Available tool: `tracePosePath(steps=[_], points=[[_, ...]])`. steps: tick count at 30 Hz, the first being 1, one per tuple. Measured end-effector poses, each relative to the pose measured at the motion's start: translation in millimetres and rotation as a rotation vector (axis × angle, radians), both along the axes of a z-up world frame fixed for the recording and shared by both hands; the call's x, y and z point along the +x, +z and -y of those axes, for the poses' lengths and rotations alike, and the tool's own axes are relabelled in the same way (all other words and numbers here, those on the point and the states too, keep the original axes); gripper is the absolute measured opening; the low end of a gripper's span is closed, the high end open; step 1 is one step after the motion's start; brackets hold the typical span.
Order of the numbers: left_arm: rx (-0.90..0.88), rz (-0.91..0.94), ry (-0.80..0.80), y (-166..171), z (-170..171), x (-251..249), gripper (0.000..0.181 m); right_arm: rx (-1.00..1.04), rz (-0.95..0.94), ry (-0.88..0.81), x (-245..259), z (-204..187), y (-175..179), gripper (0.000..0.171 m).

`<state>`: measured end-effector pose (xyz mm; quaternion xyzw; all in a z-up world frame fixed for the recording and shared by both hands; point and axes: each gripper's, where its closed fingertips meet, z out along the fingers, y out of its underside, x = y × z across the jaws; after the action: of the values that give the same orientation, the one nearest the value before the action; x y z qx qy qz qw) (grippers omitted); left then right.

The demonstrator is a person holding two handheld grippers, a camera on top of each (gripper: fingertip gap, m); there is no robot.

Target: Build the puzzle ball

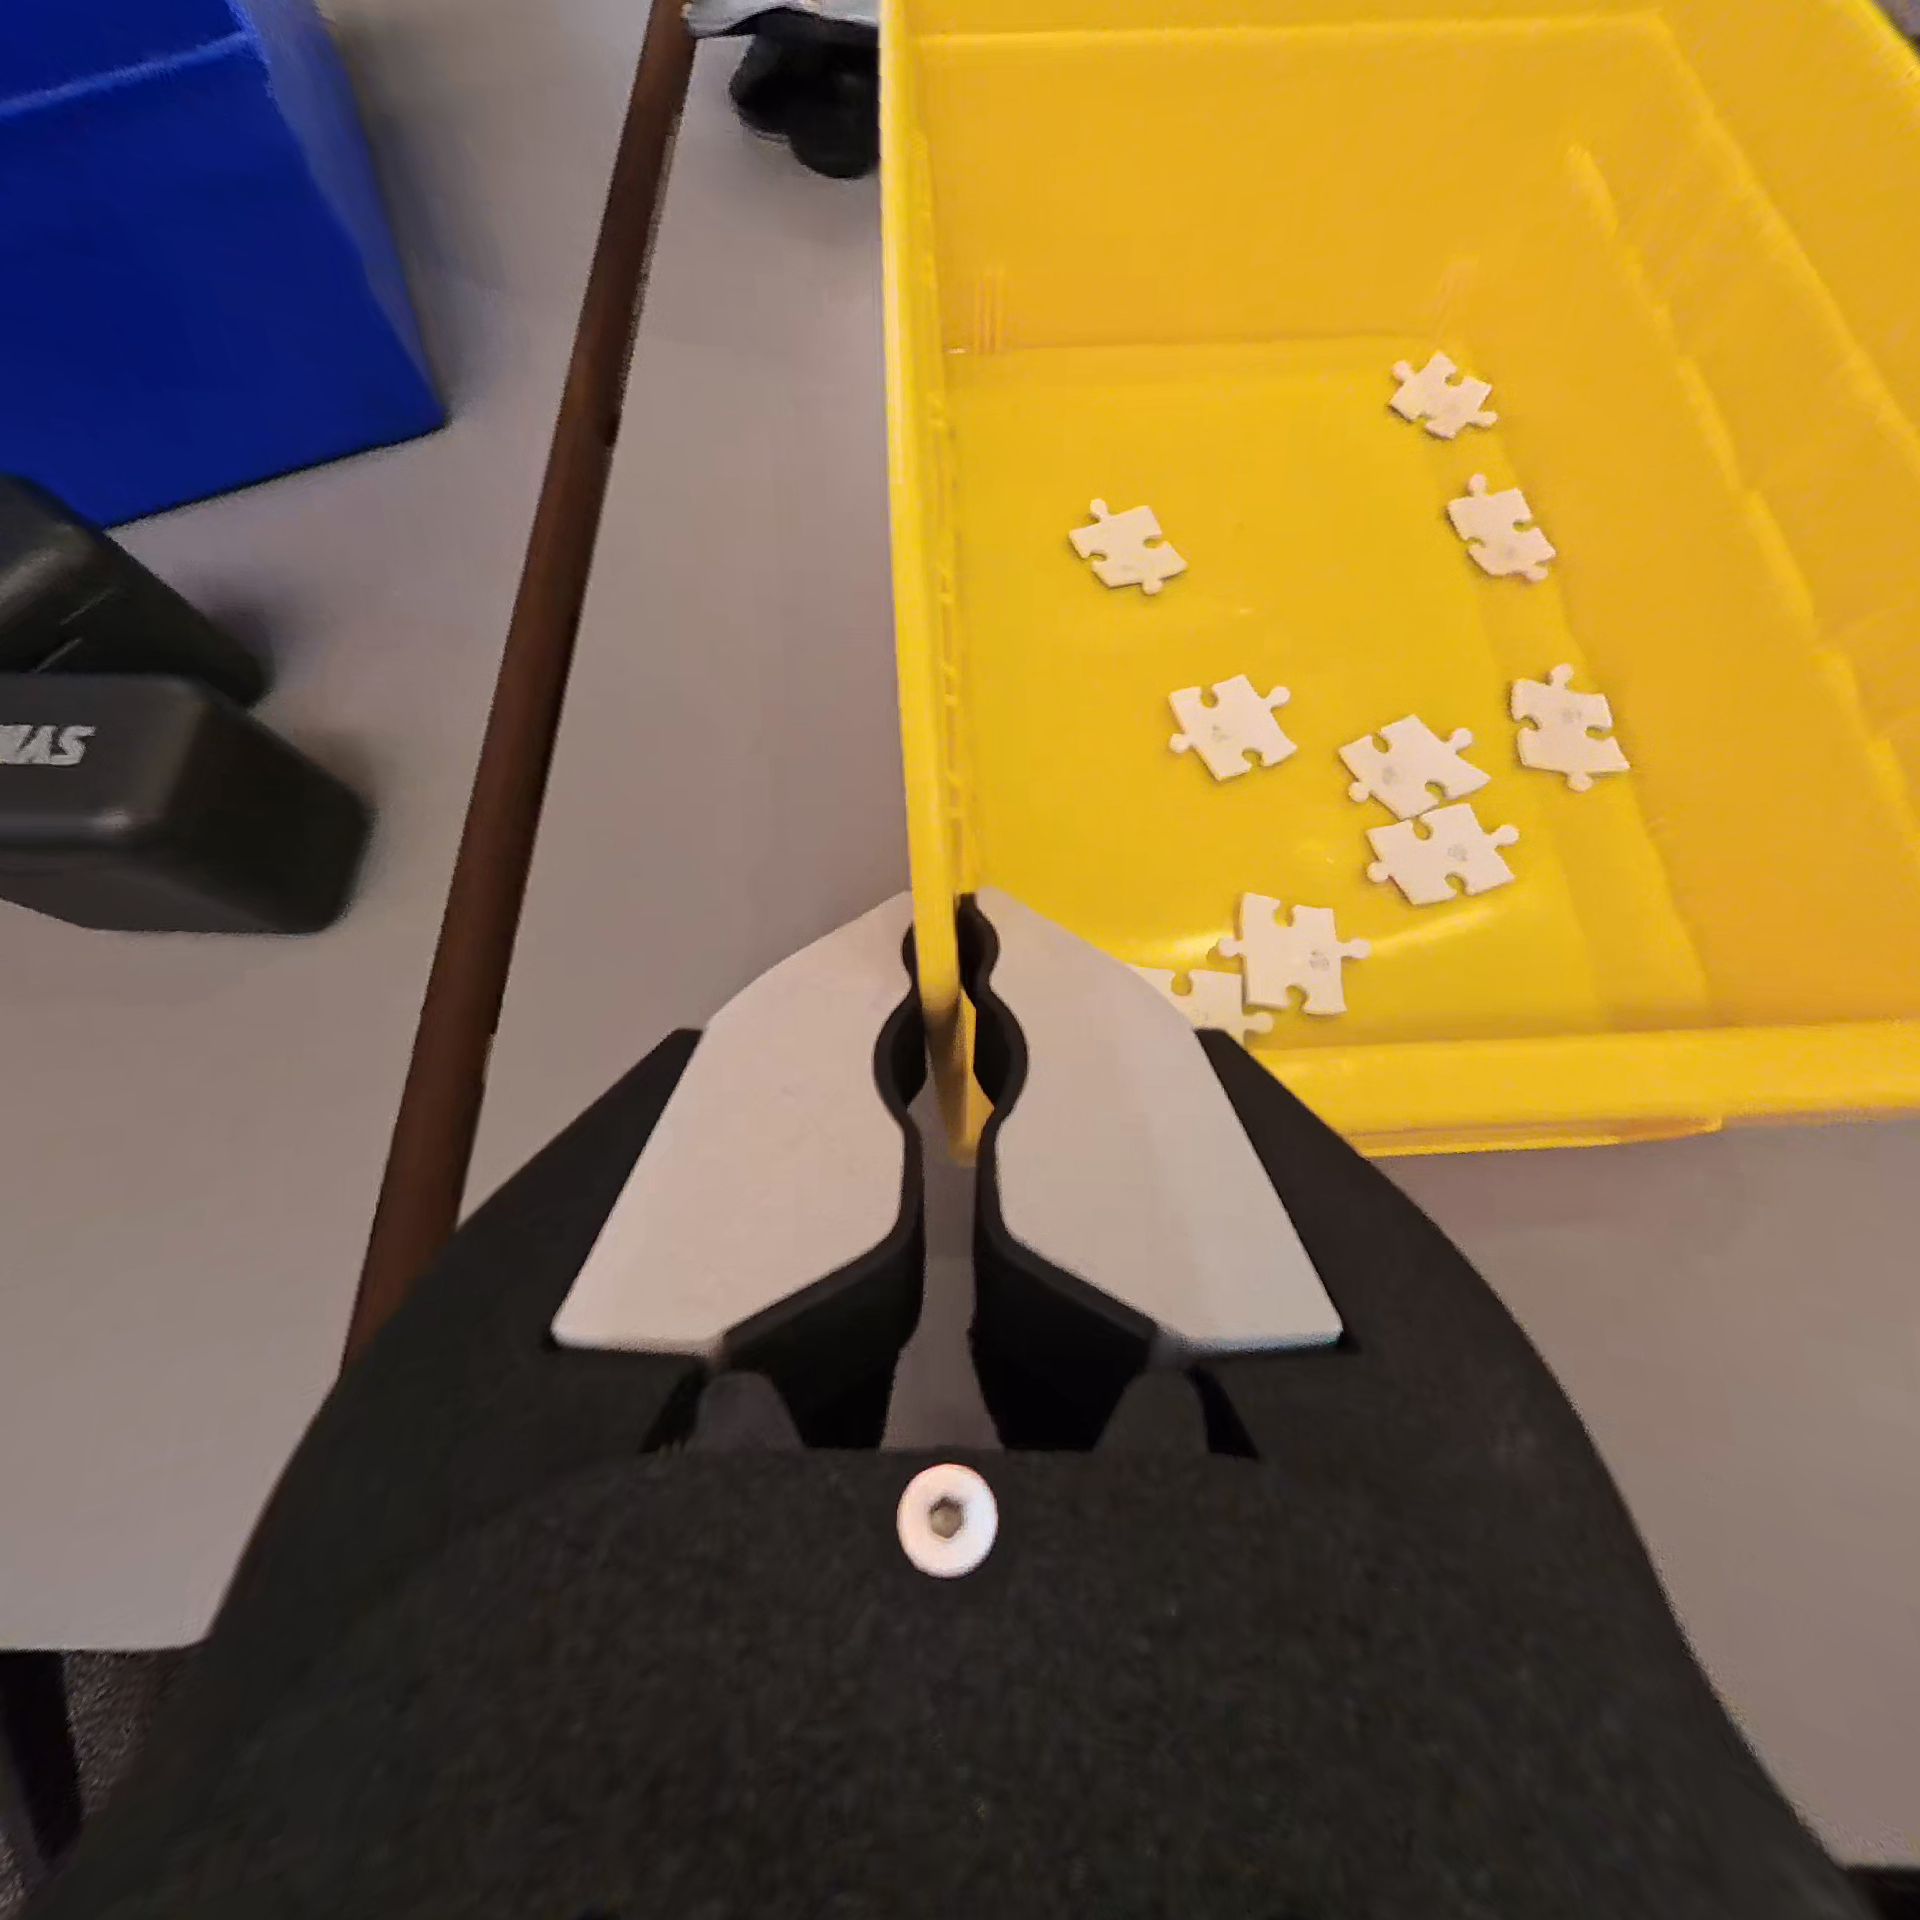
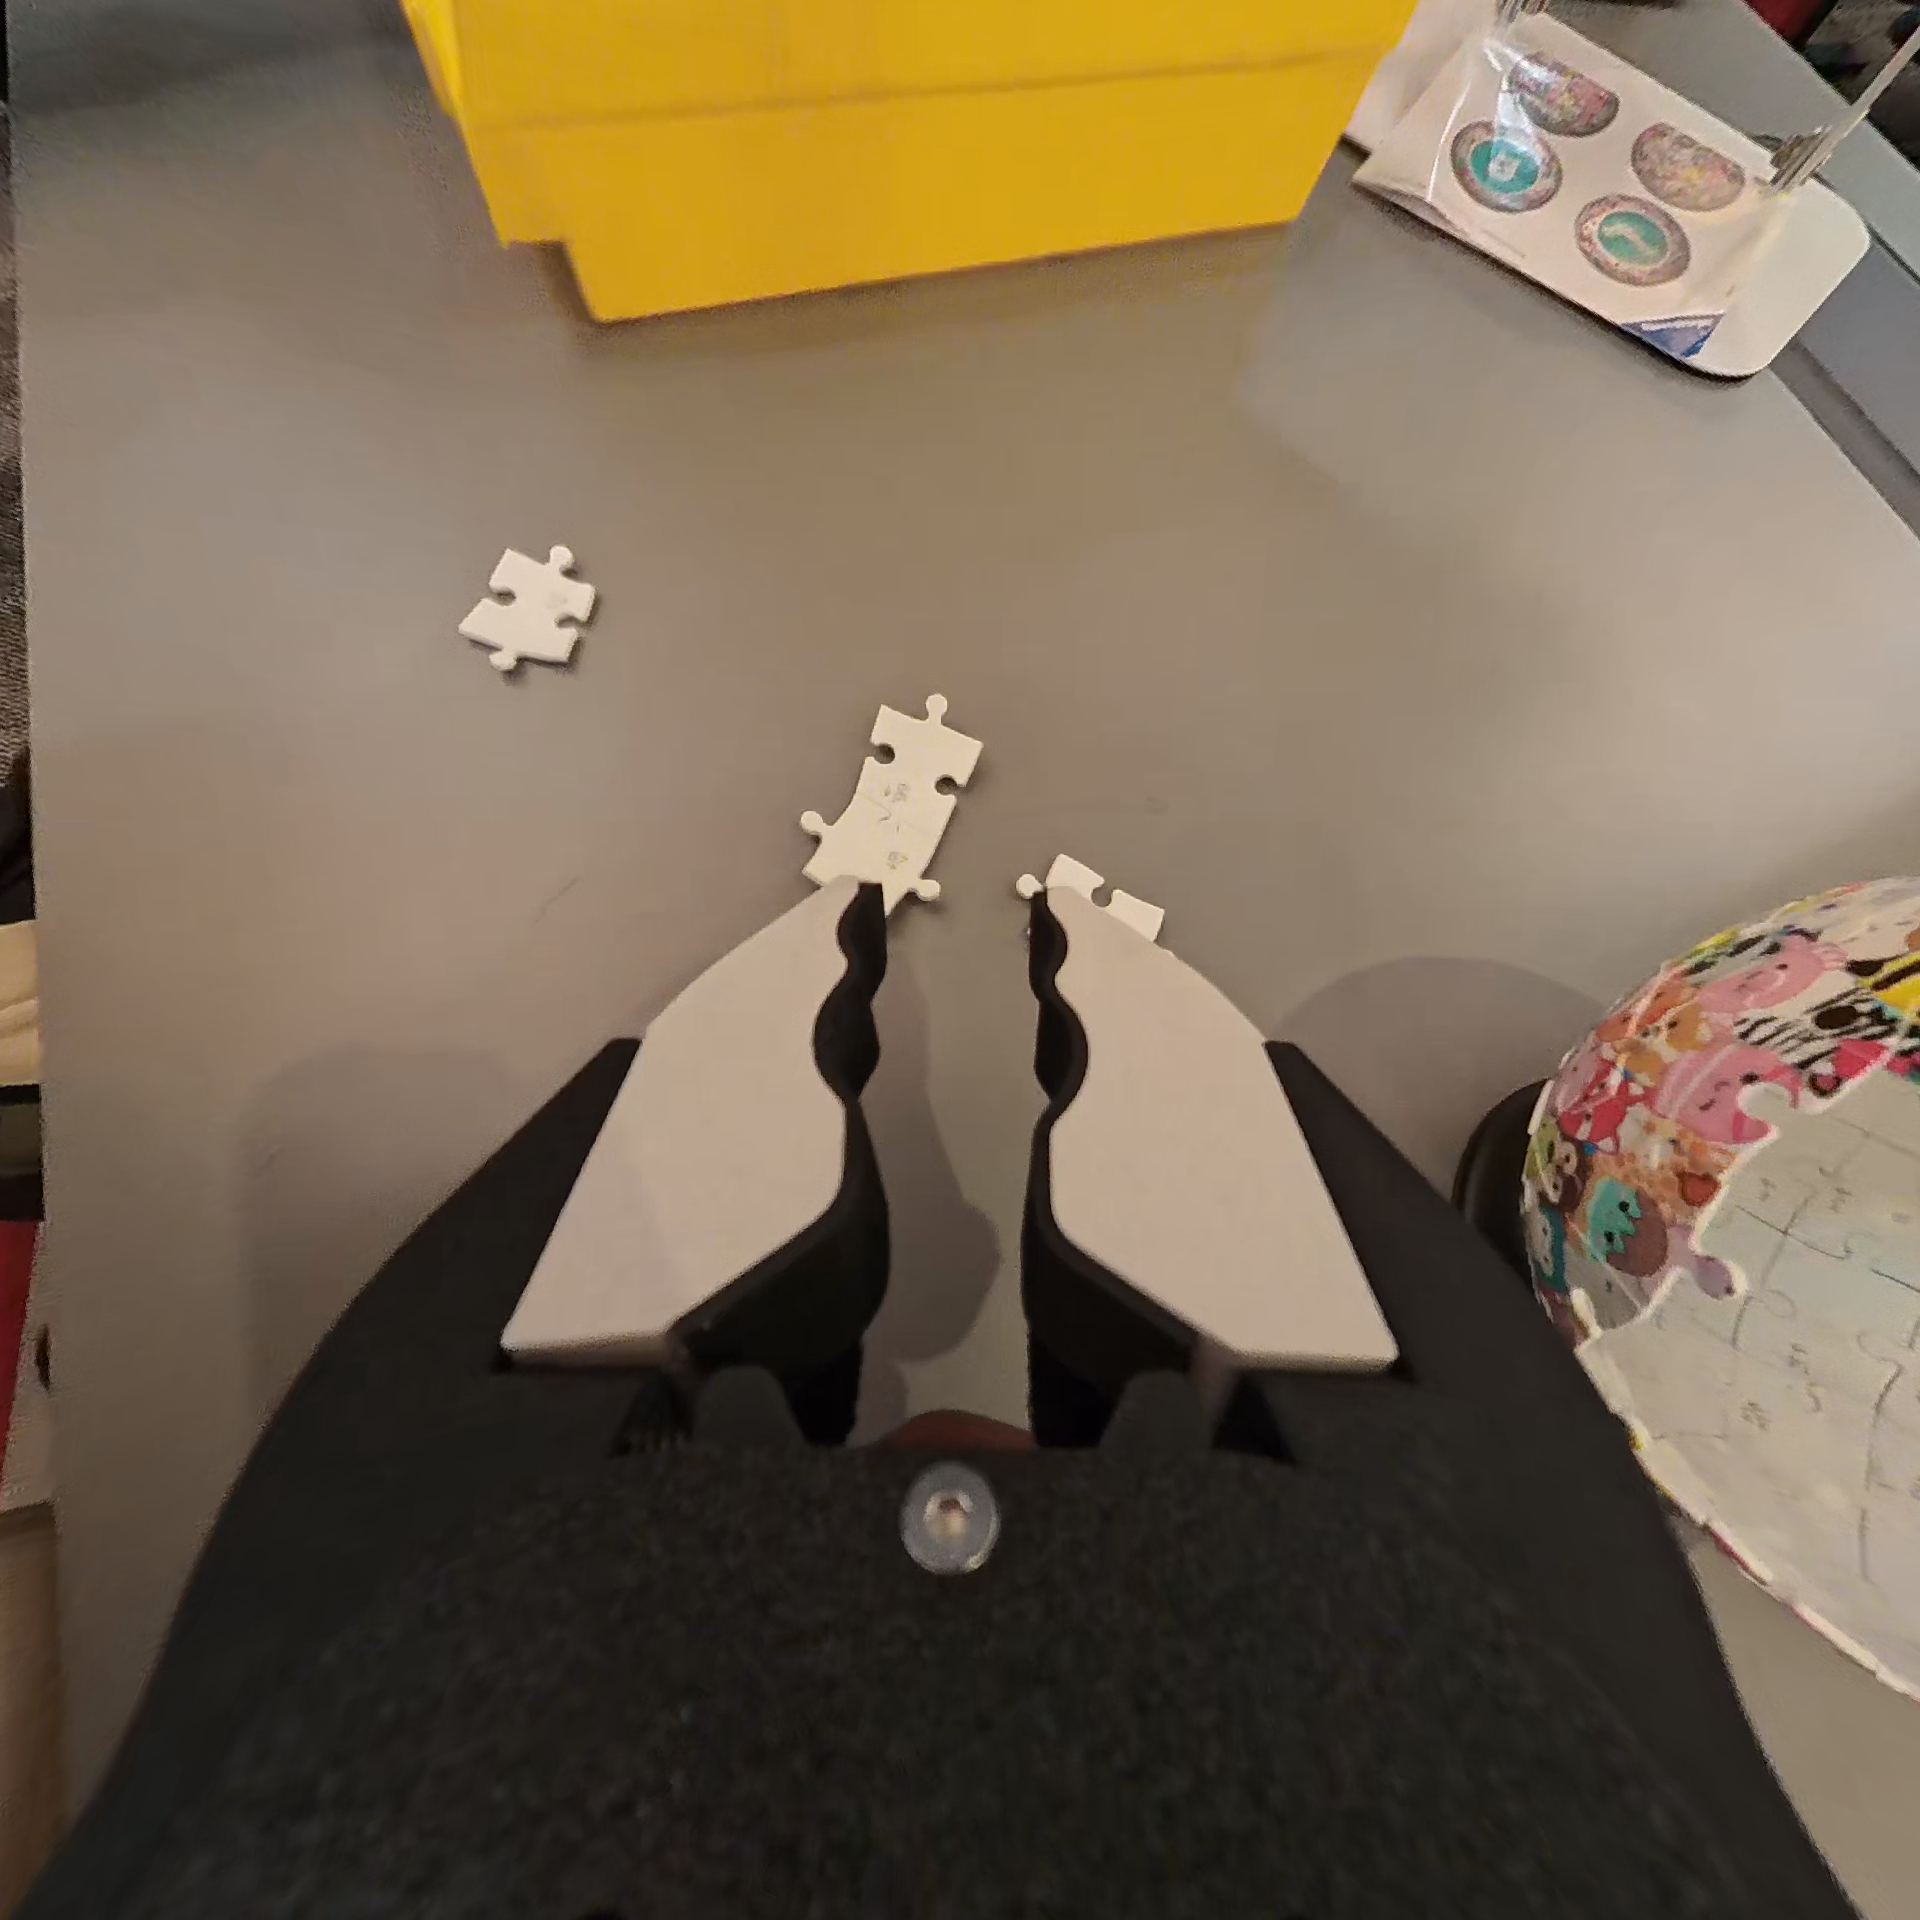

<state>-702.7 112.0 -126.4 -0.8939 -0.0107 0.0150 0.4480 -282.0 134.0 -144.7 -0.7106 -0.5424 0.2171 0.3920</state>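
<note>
My left gripper (image 1: 948,914) is shut on the near left wall of a yellow bin (image 1: 925,623), which holds several white puzzle pieces (image 1: 1232,727) face down. My right gripper (image 2: 945,904) is open and empty, low over the grey table. A joined pair of white pieces (image 2: 899,805) lies just past its left fingertip; another white piece (image 2: 1101,894) lies partly under its right fingertip. A single white piece (image 2: 530,608) lies farther left. The part-built puzzle ball (image 2: 1745,1247), colourful outside and white inside, sits at the right edge. The yellow bin also shows in the right wrist view (image 2: 883,156).
A printed leaflet in a clear wrapper (image 2: 1579,177) lies at the back right with a clear stand on it. Left of the bin, past a dark wooden table edge (image 1: 540,644), stand a blue box (image 1: 187,260) and black cases (image 1: 156,810). Tip to tip, the grippers are about 45 centimetres apart.
</note>
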Motion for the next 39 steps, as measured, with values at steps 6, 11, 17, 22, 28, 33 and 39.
tracePosePath(steps=[6,11,17,22,28,33,39], points=[[0.164,-0.096,0.059,70.5,11.3,-11.2,0.039,-0.009,0.046,0.002,6.7,-3.9,-0.4,0.027],[0.257,-0.012,-0.354,144.6,-54.6,79.5,0.047,-0.043,0.040,-0.043,17.8,-11.6,2.6,0.027],[-0.259,-0.056,-0.769,2.1,-162.5,128.5,0.059,-0.052,0.038,-0.052,22.1,-17.3,9.4,0.027],[-0.420,-0.125,-0.922,-61.0,-166.4,142.8,0.066,-0.051,0.023,-0.081,28.1,-19.4,12.6,0.027],[-0.380,-0.183,-0.938,-63.6,-168.6,148.2,0.047,-0.076,0.046,-0.088,37.0,-23.5,5.8,0.027],[-0.357,-0.188,-0.948,-63.2,-163.1,149.8,0.038,-0.057,0.046,-0.077,38.0,-29.3,10.3,0.027],[-0.330,-0.142,-0.883,-25.6,-136.5,139.2,0.038,-0.063,-0.003,-0.071,36.4,-25.5,14.4,0.027]])
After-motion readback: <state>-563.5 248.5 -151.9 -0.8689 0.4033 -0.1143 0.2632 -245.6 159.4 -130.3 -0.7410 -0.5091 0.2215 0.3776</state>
